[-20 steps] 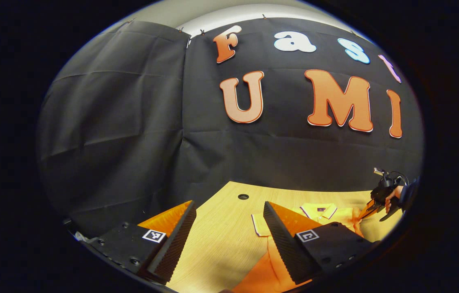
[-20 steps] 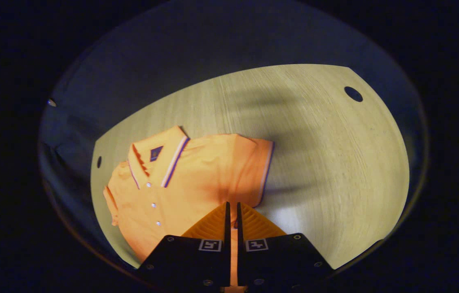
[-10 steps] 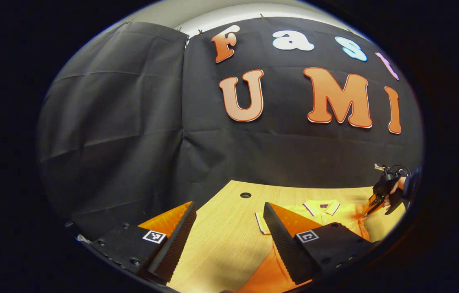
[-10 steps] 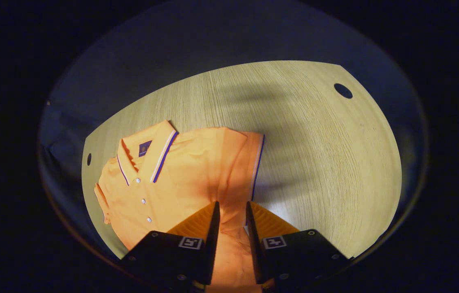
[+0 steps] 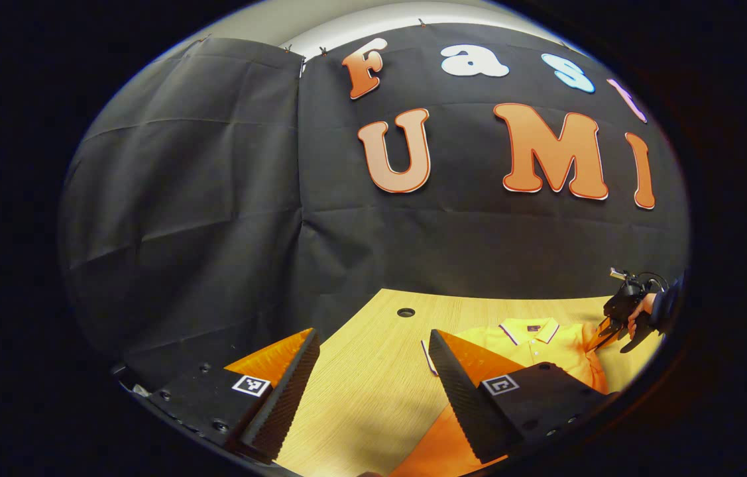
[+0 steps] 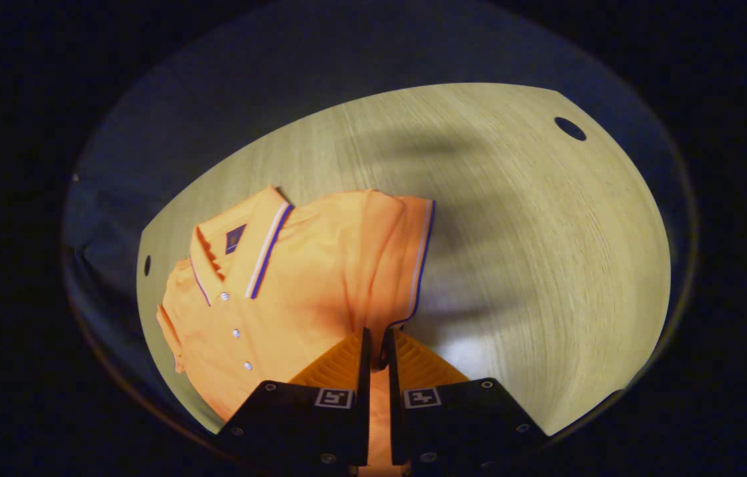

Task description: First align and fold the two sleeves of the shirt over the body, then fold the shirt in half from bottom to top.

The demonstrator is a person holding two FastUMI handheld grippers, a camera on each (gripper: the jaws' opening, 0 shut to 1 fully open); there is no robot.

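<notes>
Pinching shirt sleeve, right claw above table.

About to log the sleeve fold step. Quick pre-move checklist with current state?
1. Right tongs have the fabric: ok, closed on the right sleeve near its cuff.
2. Left tongs free: ok, open, nothing between them.
3. Shirt on the table, collar and buttons up: ok.
4. Right sleeve folded over the body: not ok, it lies beside the body.
5. Left sleeve state: cannot tell, mostly hidden behind the left tongs.
6. Table beside the shirt free of clutter: ok.
</notes>
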